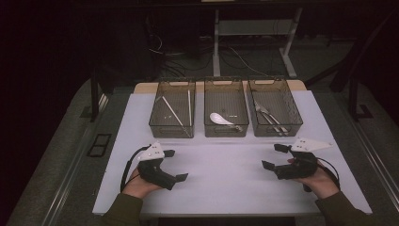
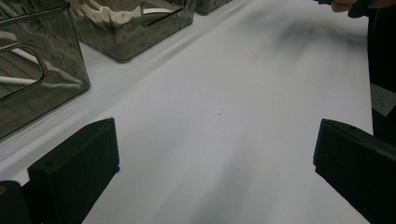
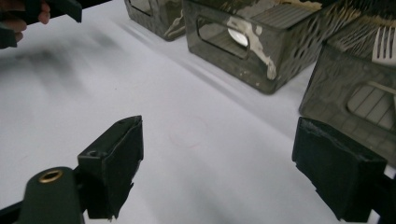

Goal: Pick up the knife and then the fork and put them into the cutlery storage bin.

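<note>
White tabletop (image 1: 226, 174) takes up most of the high view, with three smoky see-through bins lined up along its far edge: the left bin (image 1: 172, 126) has a couple of pale chopsticks (image 1: 173, 113) lying in it, the middle bin (image 1: 226, 129) has a white spoon (image 1: 220, 119), and the right bin (image 1: 277, 128) holds metal forks (image 1: 269, 117). Nearer the person, the left tool (image 1: 175, 165) sits low over the tabletop on the left side, and the right tool (image 1: 275, 156) does the same on the right, well apart from each other. Both have their jaws spread with nothing between them, and both sit near the bins without touching them. Switching to the left gripper view, the two black jaws stand wide at the bottom corners over bare white surface, the left bin (image 2: 37, 79) is just off to the upper left with a white stick visible through its wall, and the middle bin (image 2: 130, 28) is farther back. In the right gripper view, the jaws are also wide apart and holding nothing, there's a faint ring mark (image 3: 187, 131) on the tabletop between them, the right bin (image 3: 345, 93) with a fork's tines poking into view is just beside the far jaw, the middle bin (image 3: 252, 46) is behind it, and the other hand (image 3: 18, 18) is way off in the top left corner.
</note>
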`<state>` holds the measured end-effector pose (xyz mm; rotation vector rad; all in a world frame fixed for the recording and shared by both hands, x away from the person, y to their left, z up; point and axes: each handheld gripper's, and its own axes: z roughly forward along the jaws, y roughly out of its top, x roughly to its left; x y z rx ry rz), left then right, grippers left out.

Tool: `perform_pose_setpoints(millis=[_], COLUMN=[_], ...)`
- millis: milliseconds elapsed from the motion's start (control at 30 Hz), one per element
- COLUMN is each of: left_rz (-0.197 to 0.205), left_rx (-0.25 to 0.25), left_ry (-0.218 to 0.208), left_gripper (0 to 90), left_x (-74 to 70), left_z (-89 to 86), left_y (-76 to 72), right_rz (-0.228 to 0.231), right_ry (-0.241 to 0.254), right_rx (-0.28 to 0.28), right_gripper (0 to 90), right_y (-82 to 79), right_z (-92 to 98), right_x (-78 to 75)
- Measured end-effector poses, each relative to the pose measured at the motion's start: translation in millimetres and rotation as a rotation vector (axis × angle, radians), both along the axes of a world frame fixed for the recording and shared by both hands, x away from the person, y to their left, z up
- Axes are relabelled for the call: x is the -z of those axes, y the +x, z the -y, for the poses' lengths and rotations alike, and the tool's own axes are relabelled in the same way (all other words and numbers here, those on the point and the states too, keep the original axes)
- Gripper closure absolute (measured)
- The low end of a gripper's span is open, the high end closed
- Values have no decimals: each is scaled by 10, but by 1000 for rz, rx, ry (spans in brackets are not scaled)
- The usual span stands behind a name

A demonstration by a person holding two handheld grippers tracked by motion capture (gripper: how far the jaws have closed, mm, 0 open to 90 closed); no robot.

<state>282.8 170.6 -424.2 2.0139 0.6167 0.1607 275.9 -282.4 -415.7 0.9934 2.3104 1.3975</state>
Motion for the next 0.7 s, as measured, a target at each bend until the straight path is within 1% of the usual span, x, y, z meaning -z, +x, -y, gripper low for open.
perform_pose_setpoints(millis=[67, 167, 267, 367, 433, 500, 567, 700], left_rz=[-3, -3, -4, -5, -3, -4, -4, -3], left_rx=[-1, -1, -4, -5, -3, -5, -6, -5], left_ry=[0, 3, 1, 0, 4, 0, -2, -1], left_gripper=[0, 0, 0, 0, 0, 0, 0, 0], left_x=[2, 2, 3, 5, 4, 5, 5, 5], left_z=[4, 6, 4, 6, 5, 4, 1, 1], left_y=[-3, -5, -3, -4, -6, -10, -9, -10], right_rz=[-1, -4, -19, -13, -30, -29, -27, -31], right_ry=[-6, -28, -21, -39, -30, -24, -25, -32], right_rx=[-2, 0, 5, 2, 11, 9, 6, 9], right_gripper=[165, 165, 165, 165, 165, 164, 136, 136], right_y=[-42, -79, -110, -127, -127, -145, -167, -191], right_z=[13, 44, 81, 109, 128, 137, 137, 147], right_x=[29, 80, 129, 170, 186, 193, 195, 205])
